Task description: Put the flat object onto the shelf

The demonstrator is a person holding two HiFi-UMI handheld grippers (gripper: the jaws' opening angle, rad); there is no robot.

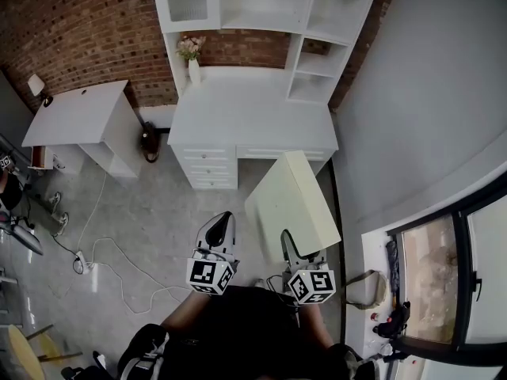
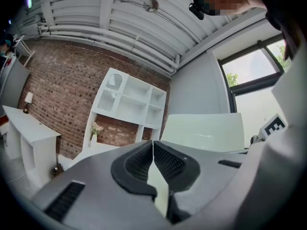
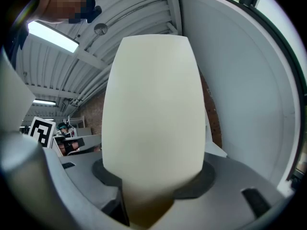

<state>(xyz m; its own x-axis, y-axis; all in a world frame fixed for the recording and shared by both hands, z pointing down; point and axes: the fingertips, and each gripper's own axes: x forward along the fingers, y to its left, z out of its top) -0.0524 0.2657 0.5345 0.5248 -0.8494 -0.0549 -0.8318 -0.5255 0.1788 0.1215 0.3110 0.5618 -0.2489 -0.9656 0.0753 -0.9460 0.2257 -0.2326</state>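
Note:
The flat object is a pale cream panel [image 1: 291, 200], held tilted over the floor in front of the white desk [image 1: 245, 117]. My right gripper [image 1: 288, 240] is shut on its near edge. In the right gripper view the panel [image 3: 153, 104] fills the middle and rises out of the right gripper [image 3: 152, 178]. My left gripper [image 1: 223, 218] hangs just left of the panel, apart from it, its jaws shut with nothing between them. The left gripper view shows the left gripper [image 2: 153, 145], with the panel [image 2: 206, 132] to its right. The white shelf unit [image 1: 265, 6] stands on the desk's back.
A vase of flowers [image 1: 191, 55] stands on the desk's left rear corner. A second white desk [image 1: 75, 113] is at the left, with a dark bag [image 1: 148, 142] between the desks. A white cable [image 1: 119, 269] lies on the floor. A grey wall [image 1: 412, 109] runs along the right.

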